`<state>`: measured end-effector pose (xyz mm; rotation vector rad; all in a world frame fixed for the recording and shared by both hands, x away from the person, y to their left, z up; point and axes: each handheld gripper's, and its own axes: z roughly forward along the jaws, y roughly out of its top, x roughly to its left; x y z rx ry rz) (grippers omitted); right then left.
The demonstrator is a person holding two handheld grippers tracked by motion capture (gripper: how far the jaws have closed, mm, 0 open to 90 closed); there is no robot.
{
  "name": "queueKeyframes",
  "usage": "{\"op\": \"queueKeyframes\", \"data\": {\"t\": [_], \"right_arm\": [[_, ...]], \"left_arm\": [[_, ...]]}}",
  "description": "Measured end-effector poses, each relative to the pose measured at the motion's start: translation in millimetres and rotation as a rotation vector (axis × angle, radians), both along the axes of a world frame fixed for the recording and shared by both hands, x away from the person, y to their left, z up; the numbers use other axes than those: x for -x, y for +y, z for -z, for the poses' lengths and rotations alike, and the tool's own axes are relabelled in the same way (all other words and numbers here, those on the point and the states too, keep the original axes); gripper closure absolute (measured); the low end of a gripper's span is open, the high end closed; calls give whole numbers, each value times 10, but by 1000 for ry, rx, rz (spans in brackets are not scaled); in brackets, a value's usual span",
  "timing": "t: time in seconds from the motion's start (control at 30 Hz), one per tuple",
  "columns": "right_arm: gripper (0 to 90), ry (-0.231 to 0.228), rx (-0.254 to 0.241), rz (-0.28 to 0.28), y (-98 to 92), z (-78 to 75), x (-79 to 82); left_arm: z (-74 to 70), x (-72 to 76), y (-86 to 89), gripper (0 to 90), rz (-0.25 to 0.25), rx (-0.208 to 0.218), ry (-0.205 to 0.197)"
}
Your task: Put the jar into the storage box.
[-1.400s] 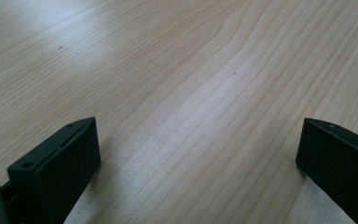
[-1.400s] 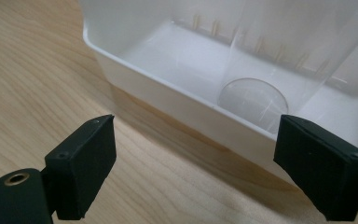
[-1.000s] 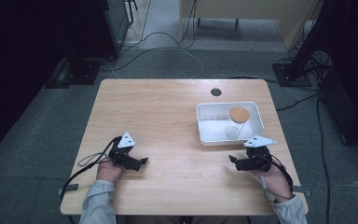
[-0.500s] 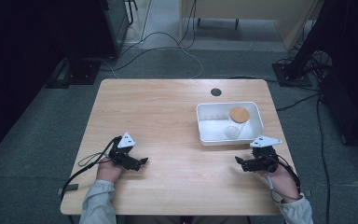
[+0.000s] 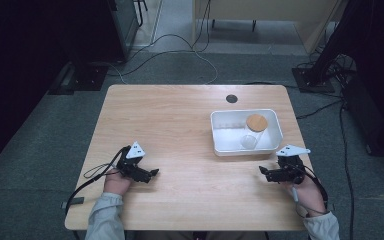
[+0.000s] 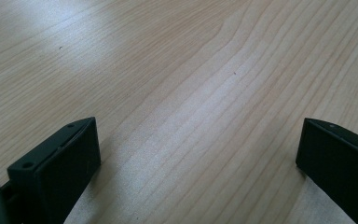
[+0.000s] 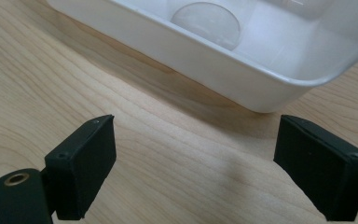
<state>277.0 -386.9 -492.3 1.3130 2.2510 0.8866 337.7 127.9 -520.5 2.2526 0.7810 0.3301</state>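
High view: we hold a gripper in each hand over a wooden table. Our left gripper rests low at the near left part of the tabletop, its jaws pointing toward the table's middle, with its grey three-cornered plate on top and its cable trailing off toward the near left edge. Our right gripper sits near the right edge, its jaws pointing left, just in front of a white tray.

The tray stands on the right half of the table. Inside it we see a round tan wooden lid at the far right part and a clear round thing, perhaps a glass jar, just in front of the lid; we cannot tell whether the two touch. A small dark round hole marks the tabletop beyond the tray.

Left gripper view: our two black jaws stand wide apart with bare wood grain between them and nothing held.

Right gripper view: our jaws are likewise spread wide and empty. The tray's near wall crosses the upper part of this view, close ahead of the jaws and apart from them, and the clear round thing shows inside it. Both sleeves enter from the near edge.
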Motion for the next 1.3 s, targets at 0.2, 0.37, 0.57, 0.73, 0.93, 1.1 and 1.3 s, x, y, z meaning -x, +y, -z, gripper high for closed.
{"op": "queueKeyframes", "data": {"t": [0.2,0.37,0.57,0.73,0.93,1.1,1.3], "right_arm": [[124,-5,-6,23,-72,27,-9],[124,-24,9,38,-109,47,-14],[124,-42,-3,62,-143,67,-28],[124,-46,-8,75,-155,112,-47],[124,-54,-6,80,-131,149,-67],[124,-52,-26,80,-111,196,-103],[124,-36,-69,79,-110,272,-134]], "left_arm": [[0,0,0,0,0,0,0],[0,0,0,0,0,0,0],[0,0,0,0,0,0,0],[0,0,0,0,0,-1,0],[0,0,0,0,0,0,0],[0,0,0,0,0,0,0],[-1,-2,0,0,1,-1,0]]}}
